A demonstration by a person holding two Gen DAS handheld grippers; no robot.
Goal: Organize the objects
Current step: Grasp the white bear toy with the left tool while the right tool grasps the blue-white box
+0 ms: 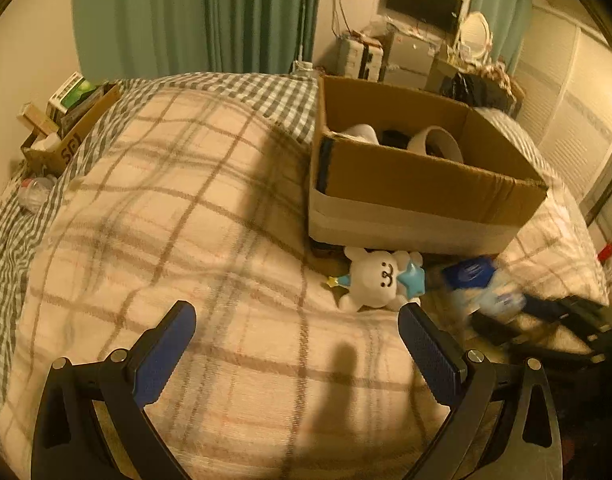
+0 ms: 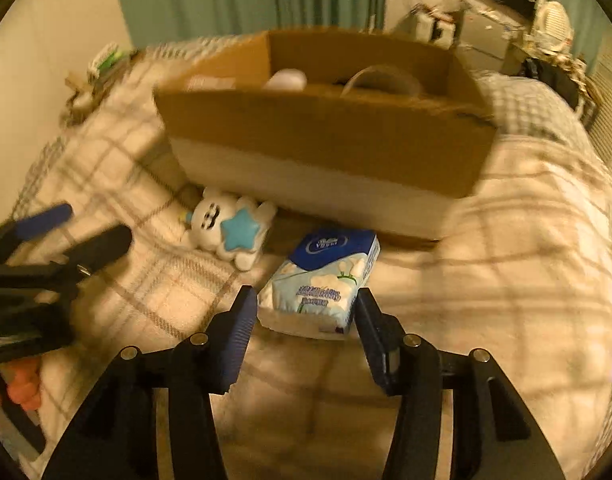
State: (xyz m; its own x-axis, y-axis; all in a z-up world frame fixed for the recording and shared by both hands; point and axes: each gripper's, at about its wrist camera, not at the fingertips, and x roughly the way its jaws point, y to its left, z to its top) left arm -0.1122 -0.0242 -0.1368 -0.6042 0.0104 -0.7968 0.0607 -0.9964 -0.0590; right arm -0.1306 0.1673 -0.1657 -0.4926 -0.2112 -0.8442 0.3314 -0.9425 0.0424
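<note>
Blanket (image 1: pixel 186 208): cream with a brown plaid grid. Sheet (image 1: pixel 274 96) beneath it: grey-and-white gingham check. Box (image 1: pixel 417 176): brown cardboard with a white band along the lower wall. Plush (image 1: pixel 375 280): white, black face markings, a light-blue star (image 2: pixel 240 232) on its front. Tissue pack (image 2: pixel 325 280): dark-blue top with a white logo, pale-blue and white lower part, blue lettering. Curtains (image 1: pixel 194 12): teal green. Left gripper (image 1: pixel 296 340) and right gripper (image 2: pixel 304 334): black frames, blue ribbed pads.
</note>
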